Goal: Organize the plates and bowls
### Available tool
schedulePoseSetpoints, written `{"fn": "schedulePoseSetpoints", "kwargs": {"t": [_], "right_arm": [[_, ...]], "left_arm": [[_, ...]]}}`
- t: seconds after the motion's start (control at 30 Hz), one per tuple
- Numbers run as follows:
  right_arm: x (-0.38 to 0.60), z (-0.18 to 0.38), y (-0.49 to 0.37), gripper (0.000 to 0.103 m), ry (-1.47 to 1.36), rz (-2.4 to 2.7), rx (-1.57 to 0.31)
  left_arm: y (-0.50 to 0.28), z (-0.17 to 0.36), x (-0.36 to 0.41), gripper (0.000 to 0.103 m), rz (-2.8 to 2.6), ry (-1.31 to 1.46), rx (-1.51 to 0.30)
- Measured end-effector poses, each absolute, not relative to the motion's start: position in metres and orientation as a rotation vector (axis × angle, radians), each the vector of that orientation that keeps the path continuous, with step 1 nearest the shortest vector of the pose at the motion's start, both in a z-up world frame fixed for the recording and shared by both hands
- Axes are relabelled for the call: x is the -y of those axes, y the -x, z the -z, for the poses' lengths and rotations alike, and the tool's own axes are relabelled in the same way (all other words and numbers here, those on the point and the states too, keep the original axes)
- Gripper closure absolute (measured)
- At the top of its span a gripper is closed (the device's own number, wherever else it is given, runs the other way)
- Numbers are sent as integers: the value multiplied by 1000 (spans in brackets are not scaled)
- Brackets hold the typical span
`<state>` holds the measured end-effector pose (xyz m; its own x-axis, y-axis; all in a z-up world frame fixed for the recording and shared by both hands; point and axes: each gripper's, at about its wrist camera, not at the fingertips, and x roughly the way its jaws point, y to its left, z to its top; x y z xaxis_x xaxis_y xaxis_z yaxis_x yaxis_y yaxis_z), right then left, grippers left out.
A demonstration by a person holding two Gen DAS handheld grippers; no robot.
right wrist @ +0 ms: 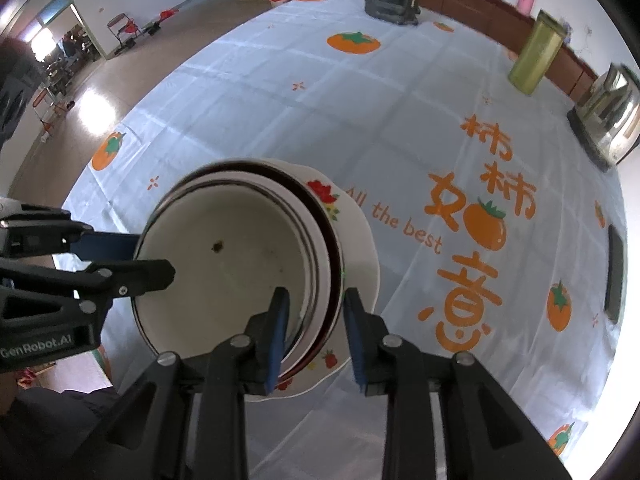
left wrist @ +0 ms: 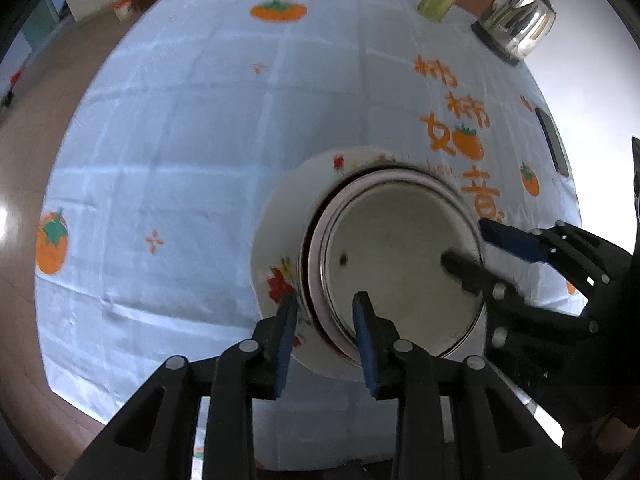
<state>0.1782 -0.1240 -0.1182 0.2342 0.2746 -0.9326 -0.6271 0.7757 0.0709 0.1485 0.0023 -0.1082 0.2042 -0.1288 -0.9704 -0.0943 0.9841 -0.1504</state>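
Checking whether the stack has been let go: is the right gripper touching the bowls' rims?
Apart. The right wrist view shows the right gripper straddling the rims of the stacked bowls, with a gap at each pad.

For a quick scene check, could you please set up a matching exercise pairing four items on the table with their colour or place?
Things:
1. bowl
2. flowered plate
3. tall canister
4. kettle

Descriptions:
A. olive green
B. shiny metal, at the far right edge
C. cream inside, top of the stack
D. white, under the stack

Pairs: 1-C, 2-D, 3-A, 4-B
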Motion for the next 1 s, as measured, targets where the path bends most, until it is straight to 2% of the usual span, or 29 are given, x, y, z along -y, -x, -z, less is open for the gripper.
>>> {"fn": "schedulePoseSetpoints", "kwargs": {"t": [0.07, 0.13, 0.2, 0.33, 0.4, 0.43, 0.47, 0.57, 0.7, 1.0], "right_arm": [[127, 111, -176, 50, 336, -627, -1143], [131, 97, -172, 49, 314, -618, -1091], [136, 83, -169, 41, 305, -597, -1032], [151, 46, -157, 36, 257, -553, -898], [157, 29, -149, 27, 243, -524, -833], [159, 21, -146, 26, 241, -509, -803], [161, 12, -142, 24, 237, -491, -764], [168, -7, -131, 22, 212, -469, -689], [175, -26, -117, 13, 186, -433, -597], [176, -33, -104, 13, 168, -417, -560]], "left_arm": [[-146, 93, -2, 68, 3, 157, -1311], [-144, 76, -1, 67, -4, 123, -1248], [-141, 62, 0, 66, -11, 100, -1195], [-132, 27, 4, 66, -16, 39, -1069], [-127, 12, 6, 65, -15, 16, -1012], [-123, 2, 7, 63, -16, 6, -974], [-120, -5, 7, 56, -17, -1, -947], [-113, -19, 9, 46, -33, -19, -872], [-103, -29, 10, 46, -33, -28, -821], [-87, -36, 8, 46, -41, -26, -791]]}}
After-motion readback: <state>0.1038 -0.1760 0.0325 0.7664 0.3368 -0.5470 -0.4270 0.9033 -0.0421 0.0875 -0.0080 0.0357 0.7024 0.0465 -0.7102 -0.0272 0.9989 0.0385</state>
